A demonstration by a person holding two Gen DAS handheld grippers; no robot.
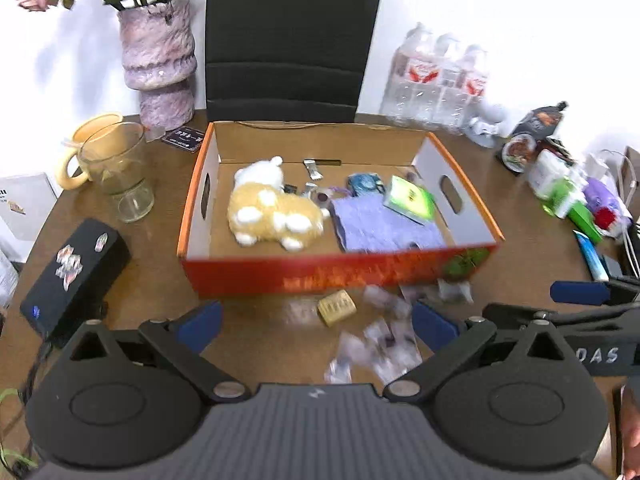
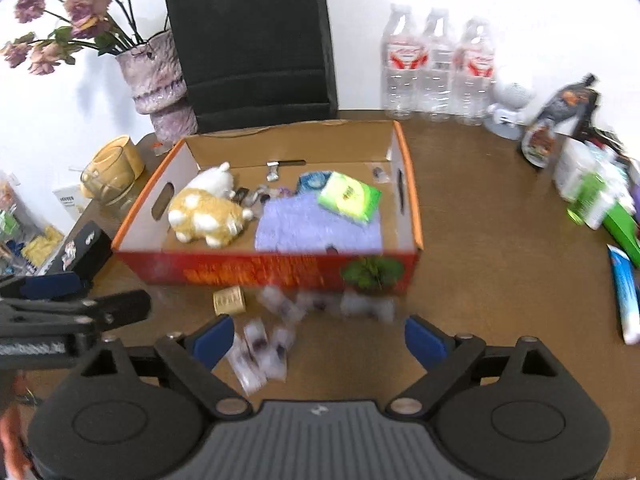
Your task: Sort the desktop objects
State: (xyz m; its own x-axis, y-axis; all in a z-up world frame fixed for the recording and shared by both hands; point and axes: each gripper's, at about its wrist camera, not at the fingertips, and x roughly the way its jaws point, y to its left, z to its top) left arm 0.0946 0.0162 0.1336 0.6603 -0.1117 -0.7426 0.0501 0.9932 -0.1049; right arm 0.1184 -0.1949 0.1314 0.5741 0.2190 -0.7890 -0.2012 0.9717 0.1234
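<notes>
filling most of both views is a round brown table [image 1: 160,264], set against a white wall with a black chair back [image 1: 294,36] behind its far edge. on it, near the far edge and about centred, sits an open cardboard box [image 1: 340,274] with a red printed front wall and orange rim. inside the box, a tan and white plush dog [image 1: 272,210] lies toward the left wall, a folded lilac cloth [image 1: 384,226] covers the floor toward the right, and a green packet [image 1: 410,198] rests on the cloth's far corner; a few small bits lie along the back wall, too small to tell.

at the table's far left stands a purple vase [image 1: 160,60] of faded flowers, with a glass jar [image 1: 120,168] and a yellow mug [image 1: 86,144] just beside it. a black case [image 1: 76,276] with stickers lies by the left edge. three water bottles [image 2: 436,68] stand at the far right, and a heap of packets and a blue tube crowd the right edge.

just in front of the box's front wall lie a small tan block [image 1: 337,307] and a scatter of clear small packets [image 1: 380,340], blurred, all loose on the table.

the left gripper [image 1: 316,322] hangs over those packets with its blue-padded tongs spread wide and nothing between them. the right gripper [image 2: 318,336] is beside it, tongs likewise wide and gripping nothing.
</notes>
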